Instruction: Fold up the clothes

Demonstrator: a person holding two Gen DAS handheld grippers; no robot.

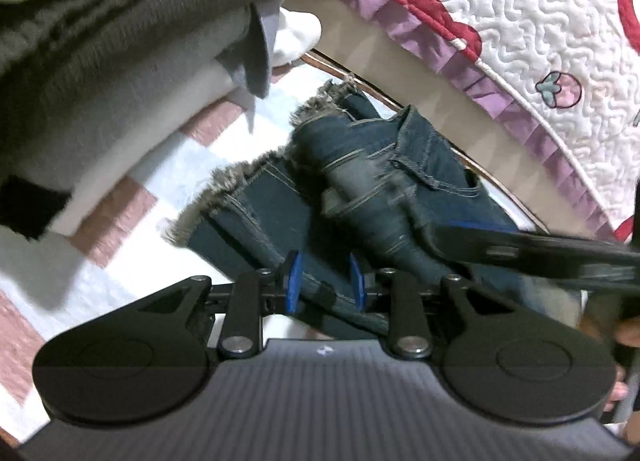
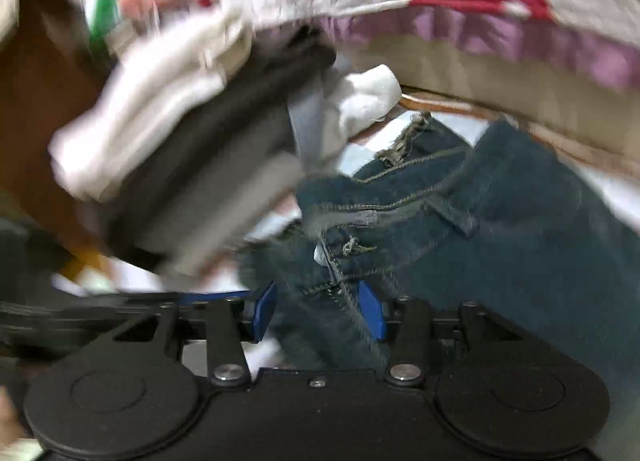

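Observation:
Dark blue denim jeans (image 1: 360,165) with frayed hems lie bunched on a pink-and-white checked cloth (image 1: 132,201). My left gripper (image 1: 326,281) is shut on a fold of the jeans near a leg seam. My right gripper (image 2: 318,313) is shut on the jeans (image 2: 500,221) near the waistband and fly. The right gripper's black arm (image 1: 540,253) shows at the right of the left wrist view. The right wrist view is motion-blurred.
A stack of folded clothes (image 1: 120,41), grey, white and dark, sits at the left, also in the right wrist view (image 2: 192,149). A white quilted bedspread (image 1: 520,21) with a purple frill and red shapes hangs along the right and top.

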